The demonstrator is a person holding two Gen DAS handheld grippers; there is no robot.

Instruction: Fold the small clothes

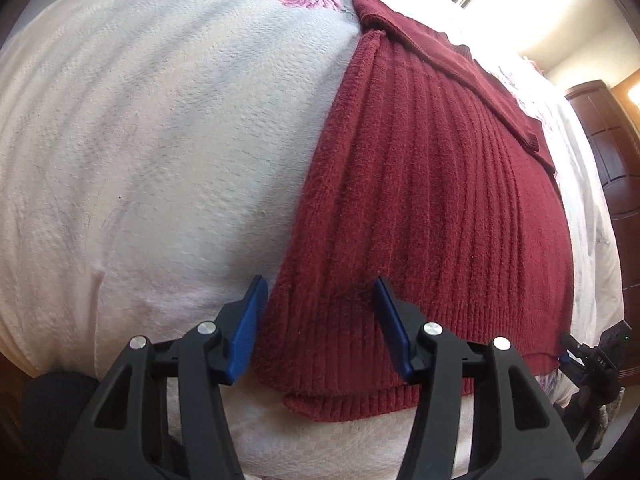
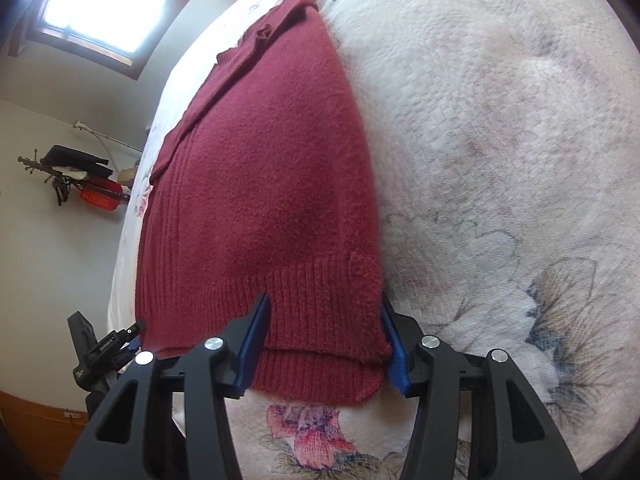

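A dark red ribbed knit sweater point(image 1: 432, 184) lies flat on a white floral bedspread point(image 1: 160, 140), with a sleeve folded across its far end. My left gripper point(image 1: 319, 280) is open, and its blue fingers point(image 1: 248, 320) straddle the left corner of the near hem. In the right wrist view the same sweater point(image 2: 272, 184) stretches away from me. My right gripper point(image 2: 324, 298) is open too, and the hem's right corner lies between its fingers. Each gripper shows in the other's view: the right gripper point(image 1: 576, 356) at the hem's right end, the left gripper point(image 2: 116, 344) at its left end.
The bedspread point(image 2: 500, 140) spreads wide on either side of the sweater. A dark wooden door point(image 1: 612, 168) stands to the right of the bed. On the left wall are a bright window point(image 2: 100, 4) and a rack point(image 2: 76, 180) holding hangers and a red item.
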